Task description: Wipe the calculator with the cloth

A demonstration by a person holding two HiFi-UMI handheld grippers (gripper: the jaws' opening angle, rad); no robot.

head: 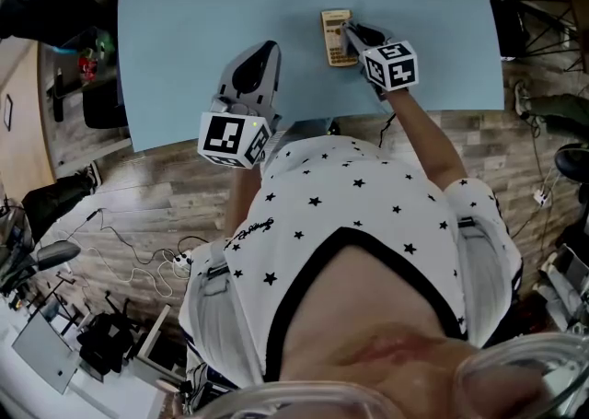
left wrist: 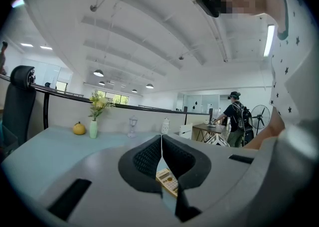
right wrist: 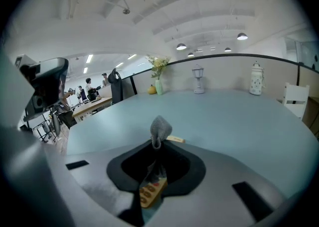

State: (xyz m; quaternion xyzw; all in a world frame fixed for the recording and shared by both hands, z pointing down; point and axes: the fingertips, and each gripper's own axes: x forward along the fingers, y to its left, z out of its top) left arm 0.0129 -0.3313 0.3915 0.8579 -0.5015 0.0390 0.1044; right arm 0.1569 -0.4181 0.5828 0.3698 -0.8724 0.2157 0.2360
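Note:
The tan calculator point(head: 337, 37) lies on the light blue table point(head: 202, 21), towards its far right. My right gripper point(head: 350, 32) sits over the calculator's right edge. In the right gripper view, the right gripper point(right wrist: 157, 138) is shut on a small grey cloth point(right wrist: 160, 127) that sticks up between its tips, with the calculator point(right wrist: 152, 191) showing right beneath. My left gripper point(head: 268, 47) hovers over bare table left of the calculator, jaws shut on nothing. In its own view the left gripper point(left wrist: 161, 143) shows the calculator point(left wrist: 168, 181) through the gap below its tips.
Along the table's far edge stand a vase of flowers point(right wrist: 158, 87), a small lantern point(right wrist: 198, 84) and a white jar point(right wrist: 256, 84); a yellow fruit point(left wrist: 79, 128) sits beside the vase. The table's near edge point(head: 304, 122) runs by the person's body. Cables lie on the wooden floor point(head: 138, 261).

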